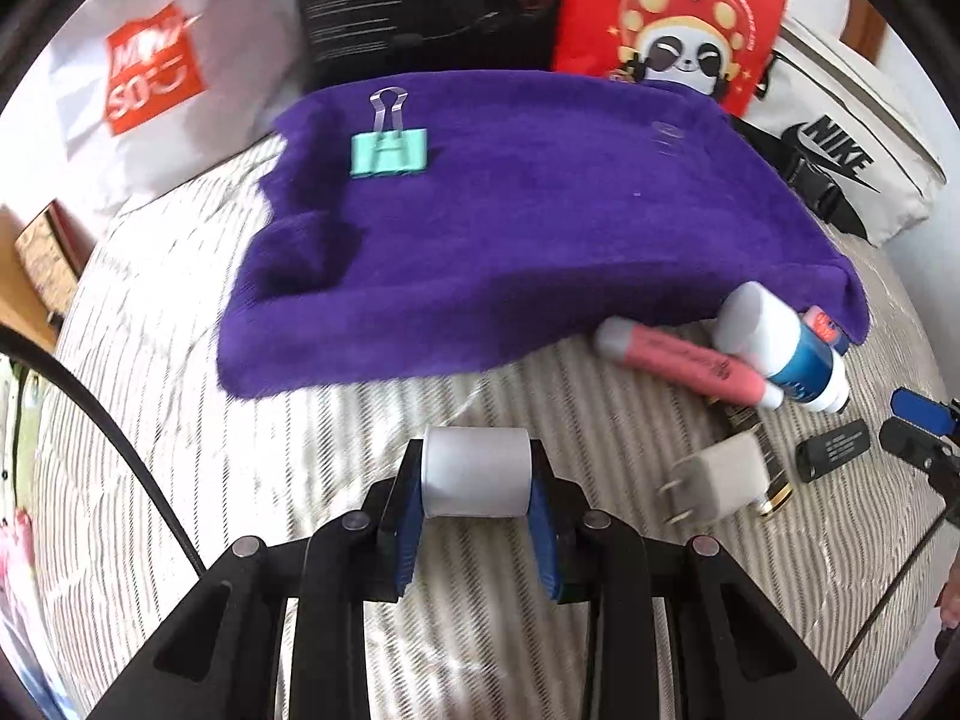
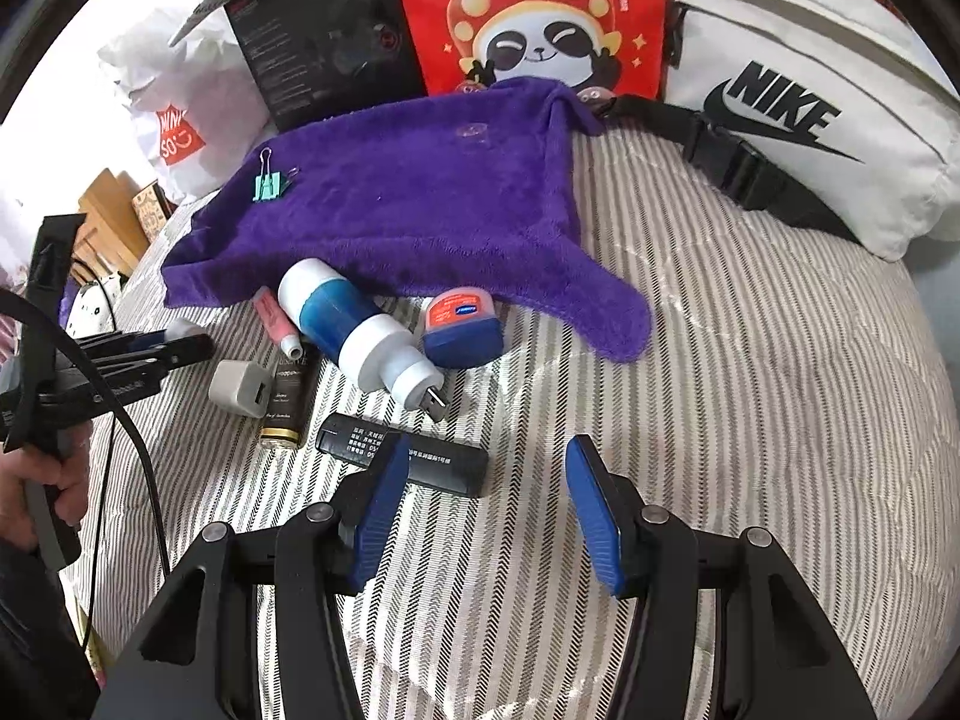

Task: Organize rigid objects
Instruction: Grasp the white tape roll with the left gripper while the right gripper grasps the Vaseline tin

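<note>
Sorting so far: only the binder clip (image 1: 389, 150) lies on the purple towel (image 1: 540, 228).
Left gripper (image 1: 477, 474): clamped on a white cylinder (image 1: 475, 471), near the towel.
Right gripper (image 2: 489, 510): wide apart, holding nothing.
Left to do: bottle (image 2: 354, 330), charger (image 2: 240, 389), tin (image 2: 461, 329) beside the towel.

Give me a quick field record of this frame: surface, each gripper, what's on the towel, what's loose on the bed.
surface: striped bedspread with a purple towel spread on it
left gripper: shut on white cylinder, short of the towel's near edge
right gripper: open, empty, above the bedspread
on towel: teal binder clip
loose off towel: blue-white bottle, pink tube, orange-lidded blue jar, white charger, black stick, dark vial
behind: red panda bag, Nike pouch
</note>
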### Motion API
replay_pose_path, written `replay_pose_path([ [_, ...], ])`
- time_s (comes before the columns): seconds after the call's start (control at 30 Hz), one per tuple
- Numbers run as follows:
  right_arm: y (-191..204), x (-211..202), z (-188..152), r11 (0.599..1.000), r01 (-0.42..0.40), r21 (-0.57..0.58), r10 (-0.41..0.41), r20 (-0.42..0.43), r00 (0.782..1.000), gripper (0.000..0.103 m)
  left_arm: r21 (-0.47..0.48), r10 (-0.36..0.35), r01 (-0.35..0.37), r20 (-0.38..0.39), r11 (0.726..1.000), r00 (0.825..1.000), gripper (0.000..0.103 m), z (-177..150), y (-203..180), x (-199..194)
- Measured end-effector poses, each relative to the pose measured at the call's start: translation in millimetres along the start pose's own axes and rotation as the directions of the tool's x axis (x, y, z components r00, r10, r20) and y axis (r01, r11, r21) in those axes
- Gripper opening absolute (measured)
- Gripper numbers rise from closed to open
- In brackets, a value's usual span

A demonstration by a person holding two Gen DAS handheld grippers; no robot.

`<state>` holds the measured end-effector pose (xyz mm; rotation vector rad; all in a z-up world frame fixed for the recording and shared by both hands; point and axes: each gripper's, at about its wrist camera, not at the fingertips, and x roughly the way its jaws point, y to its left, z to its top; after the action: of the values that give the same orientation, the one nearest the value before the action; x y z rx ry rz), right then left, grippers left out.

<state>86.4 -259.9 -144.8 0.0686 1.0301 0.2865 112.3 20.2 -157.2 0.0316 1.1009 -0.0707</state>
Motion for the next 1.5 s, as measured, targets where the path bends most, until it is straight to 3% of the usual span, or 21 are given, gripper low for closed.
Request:
replay_pose_path([
  [0.37,4.6,18.5,36.4,1.000,0.018,-0.020,-0.016,0.063,0.998,0.053,-0.011,0.006,-0.006,0.013,1.000,1.000,0.030,-5.1,2.0,0.0],
  [0.53,12.4,35.5,49.0,0.997,0.055,-0.055,-0.053,0.045,0.998,0.053,-0.027,-0.006,0.006,0.021,1.000,1.000,0.030,-5.5,4.5,-0.3],
  [0.67,14.1,48.9,48.1,0.995,0.057,-0.087,-0.056,0.007,0.998,0.046,-0.024,-0.003,0.004,0.027,1.000,1.000,0.030,-7.1,4.4,-1.0],
  [0.93,21.0,53.9,40.3,0.978,0.125,-0.169,-0.123,0.020,0.992,0.045,-0.029,-0.015,0.016,0.032,0.999,0.999,0.030,-7.5,6.2,-2.1],
  [1.07,20.6,55.5,42.7,0.980,0.123,-0.157,-0.119,0.040,0.992,0.043,-0.029,-0.014,0.014,0.032,0.999,0.999,0.030,-7.3,6.2,-2.6],
  [1.13,18.6,54.4,42.2,0.983,0.111,-0.146,-0.105,0.049,0.993,0.036,-0.032,-0.014,0.015,0.035,0.999,0.999,0.030,-7.9,6.7,-2.9],
  [1.5,17.8,54.1,37.2,0.981,0.130,-0.144,-0.124,0.051,0.991,0.037,-0.023,-0.003,0.004,0.050,1.000,0.999,0.030,-9.2,3.2,-2.5],
])
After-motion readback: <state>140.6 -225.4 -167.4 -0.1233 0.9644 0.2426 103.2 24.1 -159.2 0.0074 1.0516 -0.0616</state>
